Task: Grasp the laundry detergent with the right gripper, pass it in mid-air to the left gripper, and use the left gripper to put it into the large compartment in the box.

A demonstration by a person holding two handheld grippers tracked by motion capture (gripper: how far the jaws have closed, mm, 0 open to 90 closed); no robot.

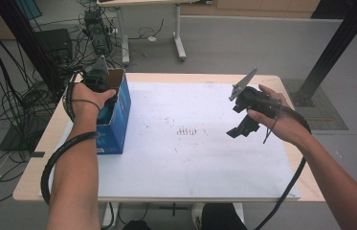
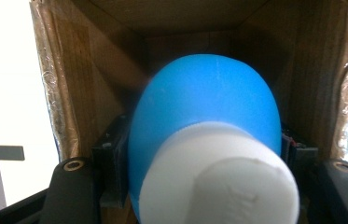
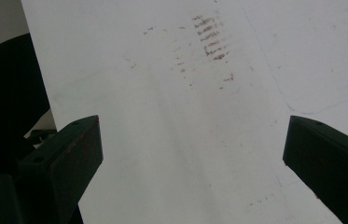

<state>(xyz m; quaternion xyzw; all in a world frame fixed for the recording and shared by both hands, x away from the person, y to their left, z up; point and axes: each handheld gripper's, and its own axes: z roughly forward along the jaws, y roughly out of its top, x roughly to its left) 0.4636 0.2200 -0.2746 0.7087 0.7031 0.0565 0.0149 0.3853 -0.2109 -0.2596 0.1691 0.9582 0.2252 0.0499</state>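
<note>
Bottle held inside the carton.
We clamp the left gripper [image 2: 199,154] on the blue plastic bottle with white cap [image 2: 204,116] inside the open blue cardboard box [image 1: 118,112]; the right gripper [image 3: 192,154] hangs released. Next: lift or release cleanly.

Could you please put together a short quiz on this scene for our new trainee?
1. True or false: the left gripper is shut on the blue bottle.
2. Where is the bottle? A) inside the open box; B) lying on the white mat; C) between the right gripper's jaws.
3. Fill in: the right gripper, over the mat, has its jaws ____.

Key: 1. True. 2. A. 3. Open, with nothing between them.
</note>
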